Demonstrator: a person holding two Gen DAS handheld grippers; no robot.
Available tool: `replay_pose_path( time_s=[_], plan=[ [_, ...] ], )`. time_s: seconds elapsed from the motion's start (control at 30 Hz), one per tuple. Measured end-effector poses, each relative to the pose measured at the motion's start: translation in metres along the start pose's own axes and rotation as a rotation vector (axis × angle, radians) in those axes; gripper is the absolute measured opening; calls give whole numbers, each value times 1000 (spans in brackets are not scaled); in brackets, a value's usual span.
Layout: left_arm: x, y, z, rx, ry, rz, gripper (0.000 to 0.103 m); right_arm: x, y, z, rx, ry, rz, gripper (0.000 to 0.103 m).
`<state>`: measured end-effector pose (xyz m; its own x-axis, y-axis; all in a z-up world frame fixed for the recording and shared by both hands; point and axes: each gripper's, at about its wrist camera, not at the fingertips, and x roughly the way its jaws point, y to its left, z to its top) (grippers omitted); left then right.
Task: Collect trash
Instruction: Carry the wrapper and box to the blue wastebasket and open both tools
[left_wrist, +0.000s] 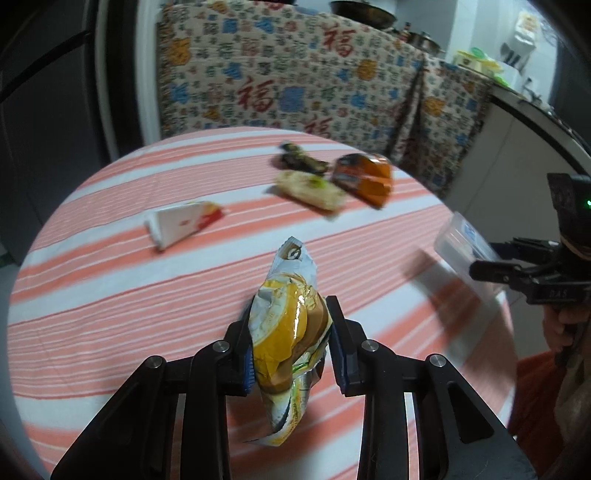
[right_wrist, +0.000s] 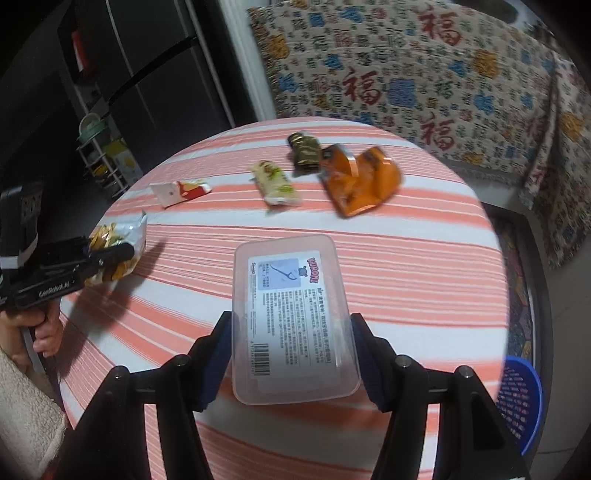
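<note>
Crinkled wrapper and clear plastic box held over the striped worktop (right_wrist: 406, 258)

Left claw (left_wrist: 291, 347) pinches a shiny yellow wrapper (left_wrist: 291, 332); right claw (right_wrist: 291, 354) grips a rectangular labelled box (right_wrist: 291, 317).

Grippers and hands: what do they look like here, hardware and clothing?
Both grippers, left gripper and right gripper, are matte black linkages with silver pivot bolts and blue finger pads. White lettering marks the left body; a green LED glows on the right. Bare hand, cream fleece sleeve.

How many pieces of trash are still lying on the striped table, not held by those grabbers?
4: a red-and-white wrapper at the left, a cream wrapper in the middle, a dark green-gold wrapper toward the far edge, and an orange wrapper at the right. None appears hidden.
</note>
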<state>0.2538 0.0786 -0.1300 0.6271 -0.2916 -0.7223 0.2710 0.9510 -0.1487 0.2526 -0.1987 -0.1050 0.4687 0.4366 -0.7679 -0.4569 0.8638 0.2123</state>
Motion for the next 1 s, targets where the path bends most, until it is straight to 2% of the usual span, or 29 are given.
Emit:
replay_pose_path(
  time_s=[0.23,0.37,0.57,0.7,0.77,0.9,1.0],
  plan=[
    [9,-95,15,41,-2,-161,32,-51,-57,-18,103,-73,-79,62],
    [22,-163,28,100,7,-244,32,-90,-105,-36,190,-111,-182,62],
    [55,-262,46,151,32,-367,32,-126,-174,-61,288,-94,-334,62],
    [80,-308,47,176,52,-408,32,-133,-215,-77,333,-90,-405,62],
    [95,-326,45,181,68,-421,32,-132,-235,-89,383,-101,-411,62],
    [121,-351,41,171,95,-429,32,-124,-264,-109,492,-98,-350,62],
    [137,-364,37,171,112,-429,32,-124,-271,-112,480,-95,-362,62]
  ],
)
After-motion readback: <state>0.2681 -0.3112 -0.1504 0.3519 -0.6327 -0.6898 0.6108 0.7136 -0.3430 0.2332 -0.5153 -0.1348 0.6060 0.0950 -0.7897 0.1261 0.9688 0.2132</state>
